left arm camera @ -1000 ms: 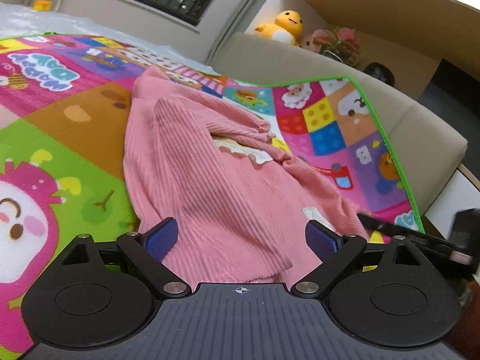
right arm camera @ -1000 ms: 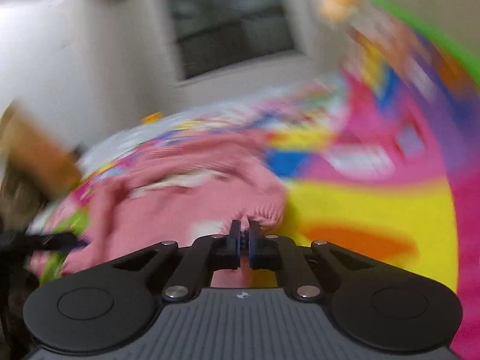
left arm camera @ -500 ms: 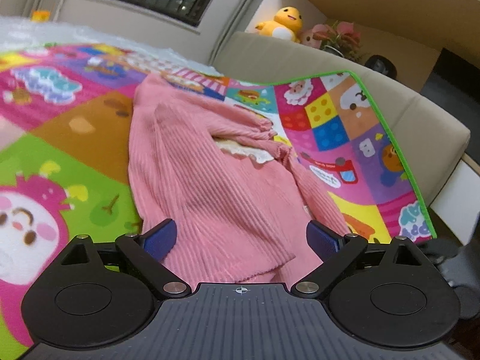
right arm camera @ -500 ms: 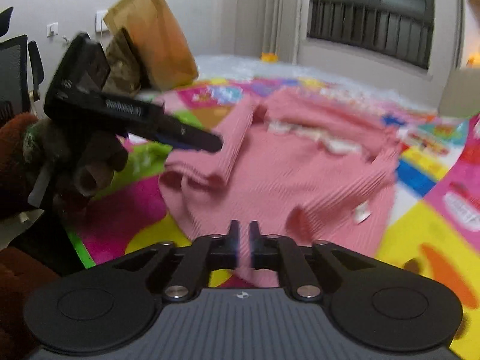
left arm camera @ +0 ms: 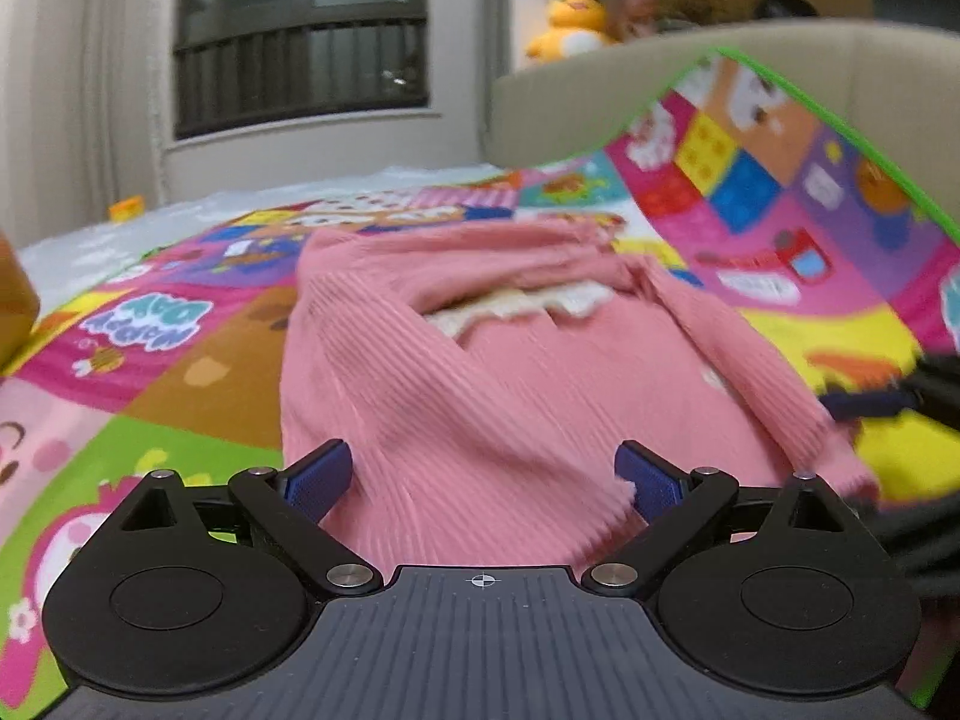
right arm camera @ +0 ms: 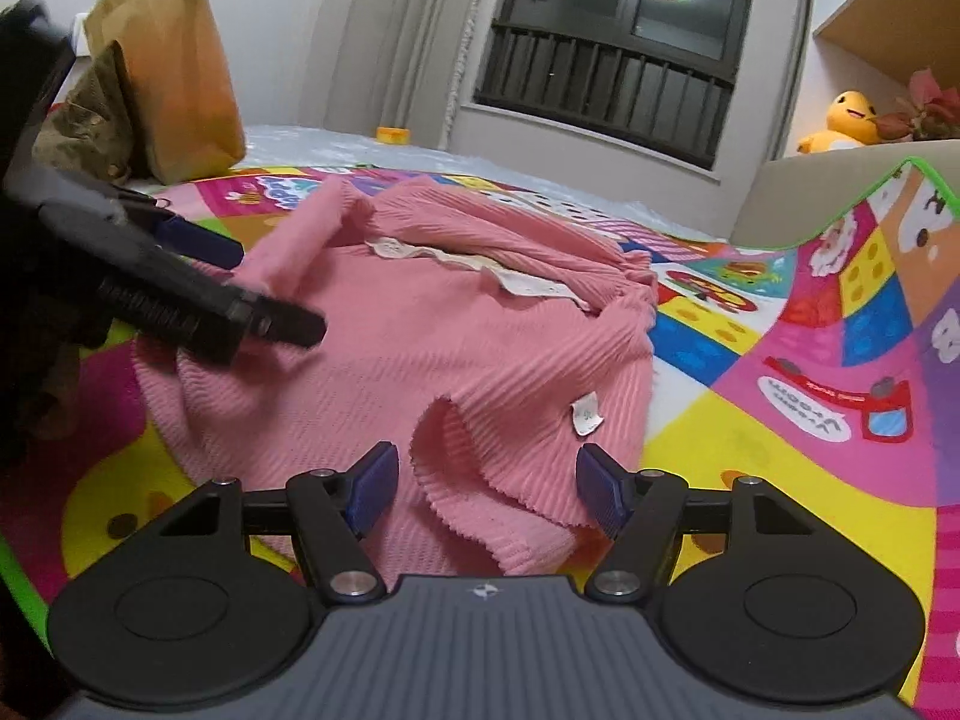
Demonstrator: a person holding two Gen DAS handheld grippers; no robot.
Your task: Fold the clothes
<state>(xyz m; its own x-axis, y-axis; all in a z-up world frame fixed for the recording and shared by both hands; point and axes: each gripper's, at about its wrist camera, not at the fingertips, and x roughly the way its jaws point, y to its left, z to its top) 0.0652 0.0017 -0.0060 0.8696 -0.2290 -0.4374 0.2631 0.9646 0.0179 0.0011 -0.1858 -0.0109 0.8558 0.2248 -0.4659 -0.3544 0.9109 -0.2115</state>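
A pink ribbed garment [left arm camera: 480, 384] [right arm camera: 456, 354] with a cream lace collar lies partly folded on the colourful play mat [left arm camera: 180, 360] [right arm camera: 780, 372]. My left gripper [left arm camera: 483, 477] is open, its blue pads on either side of the garment's near hem. My right gripper [right arm camera: 486, 486] is open too, with a ruffled hem edge lying between its fingers. In the right wrist view the left gripper [right arm camera: 228, 300] reaches in from the left over a folded pink sleeve. The right gripper's tip shows at the right edge of the left wrist view.
A beige sofa [left arm camera: 780, 72] [right arm camera: 810, 180] holds up the mat's far edge, with a yellow plush toy [right arm camera: 846, 120] behind it. A brown paper bag [right arm camera: 168, 66] stands at the back left. A barred window [right arm camera: 606, 54] is on the far wall.
My right gripper was shut and is now open, close to the garment's hem. The left gripper has swung its view leftwards, staying open over the near hem.
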